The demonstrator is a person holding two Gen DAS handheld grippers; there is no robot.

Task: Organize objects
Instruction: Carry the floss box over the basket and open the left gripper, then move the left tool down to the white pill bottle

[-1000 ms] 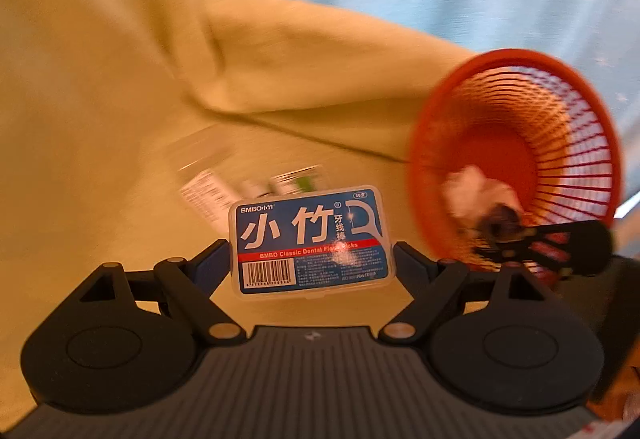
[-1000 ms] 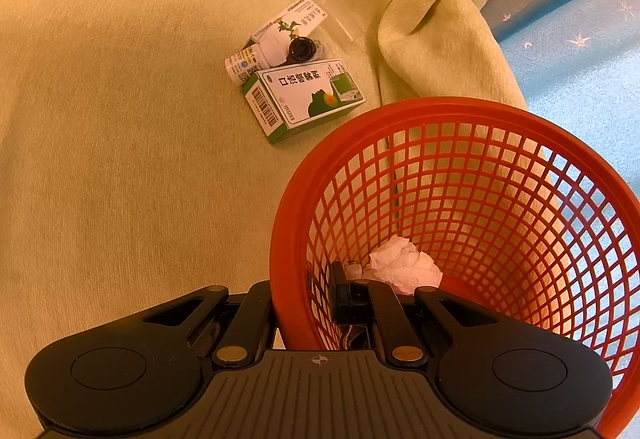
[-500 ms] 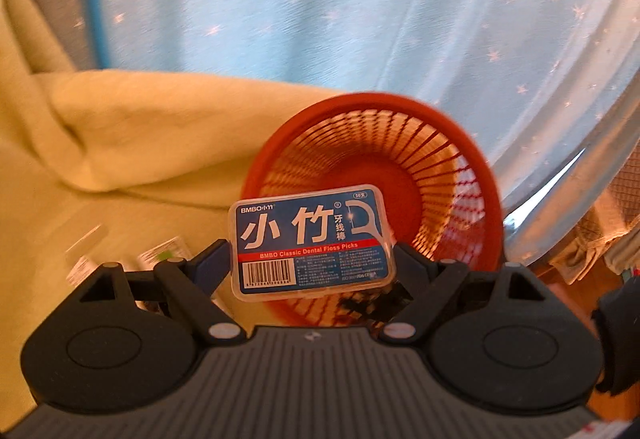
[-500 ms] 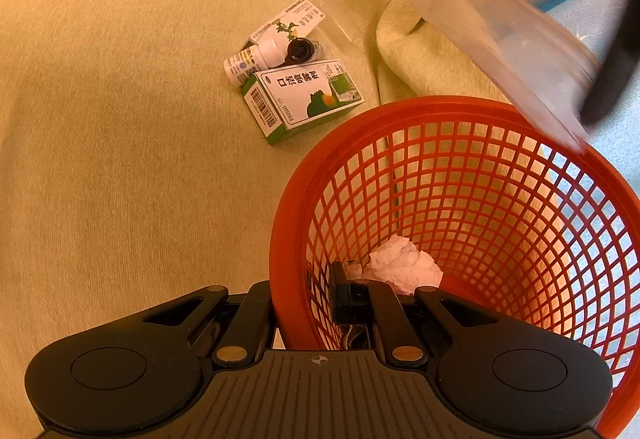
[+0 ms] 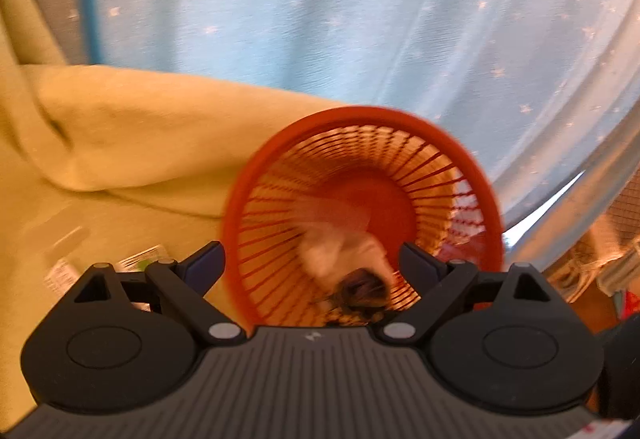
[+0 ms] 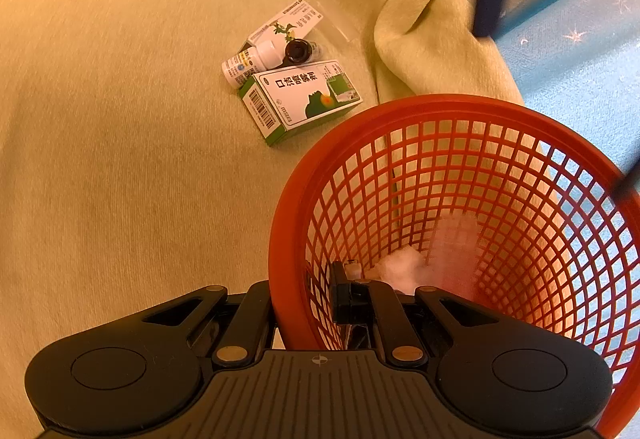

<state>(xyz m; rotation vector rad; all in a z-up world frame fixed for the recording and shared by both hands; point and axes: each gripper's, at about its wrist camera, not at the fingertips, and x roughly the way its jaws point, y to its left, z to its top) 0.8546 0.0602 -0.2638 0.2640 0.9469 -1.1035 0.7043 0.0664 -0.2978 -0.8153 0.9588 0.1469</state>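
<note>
Having released the dental floss pick box, left gripper jaws stand spread above red mesh basket; right gripper pinches basket rim. One item deposited.

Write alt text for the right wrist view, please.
The right gripper is shut on the rim of a red mesh basket containing crumpled white paper. Beyond lie a green-and-white box and small bottles on yellow cloth.
</note>
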